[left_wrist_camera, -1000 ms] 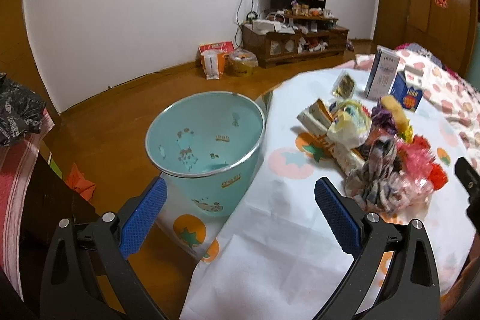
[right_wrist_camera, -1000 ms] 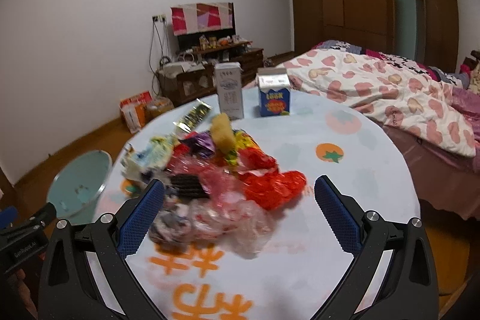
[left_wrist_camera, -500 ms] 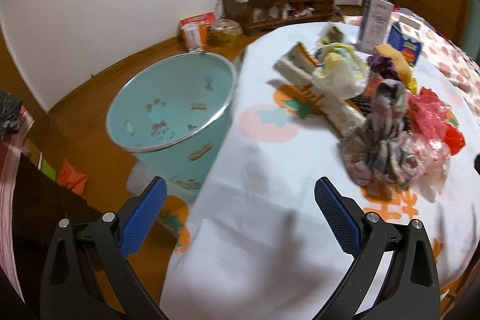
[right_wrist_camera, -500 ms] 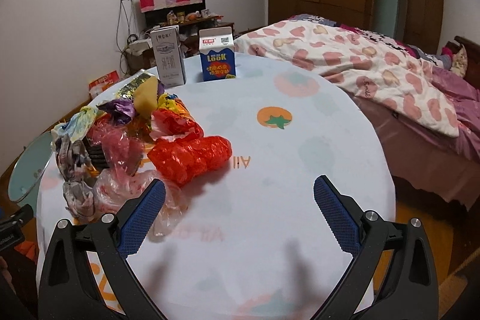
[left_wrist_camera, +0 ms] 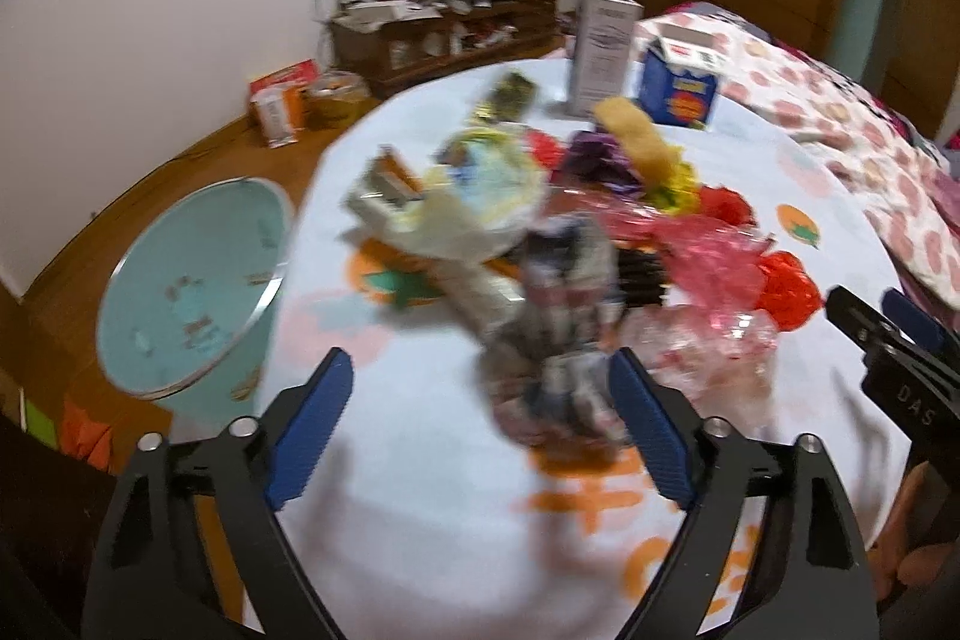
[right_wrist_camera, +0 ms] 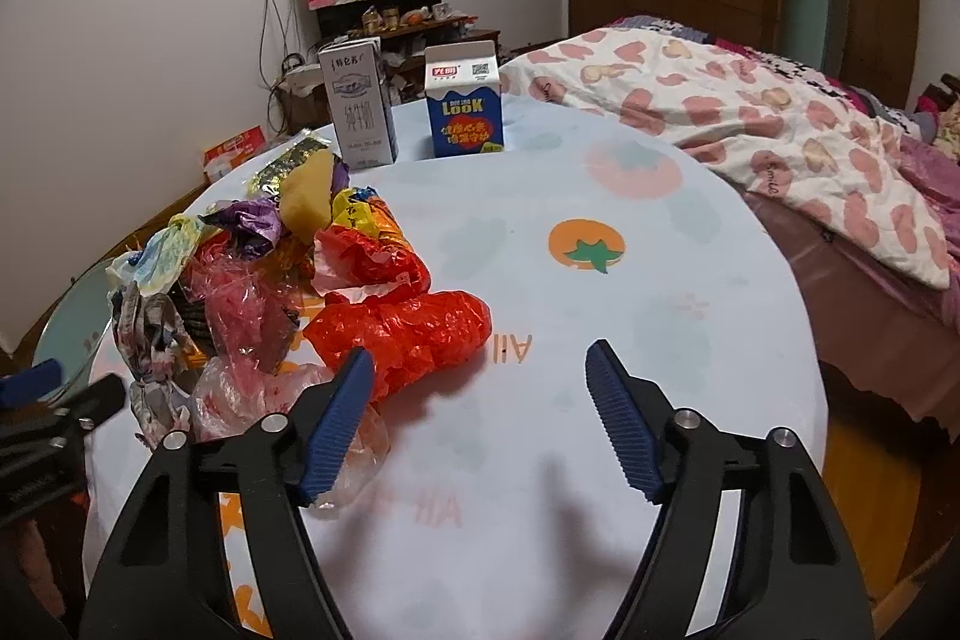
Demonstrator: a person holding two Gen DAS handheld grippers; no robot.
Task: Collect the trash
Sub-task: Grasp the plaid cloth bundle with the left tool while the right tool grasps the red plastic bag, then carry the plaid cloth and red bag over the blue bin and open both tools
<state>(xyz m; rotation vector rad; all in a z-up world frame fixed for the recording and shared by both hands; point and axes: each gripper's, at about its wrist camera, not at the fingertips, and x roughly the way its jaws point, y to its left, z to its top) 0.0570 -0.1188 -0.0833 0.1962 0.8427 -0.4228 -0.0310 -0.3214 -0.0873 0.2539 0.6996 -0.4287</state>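
Crinkled glossy red plastic bag (right_wrist_camera: 401, 334) lies on a matt printed tablecloth (right_wrist_camera: 600, 340).

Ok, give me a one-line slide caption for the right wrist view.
Open right gripper hovers over the table beside the trash pile, two cartons behind.

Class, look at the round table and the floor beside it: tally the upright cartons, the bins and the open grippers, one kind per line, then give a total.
Cartons: 2, the grey milk carton and the blue LOOK carton
Bins: 1, the teal bin
Grippers: 2, left gripper and right gripper
Total: 5
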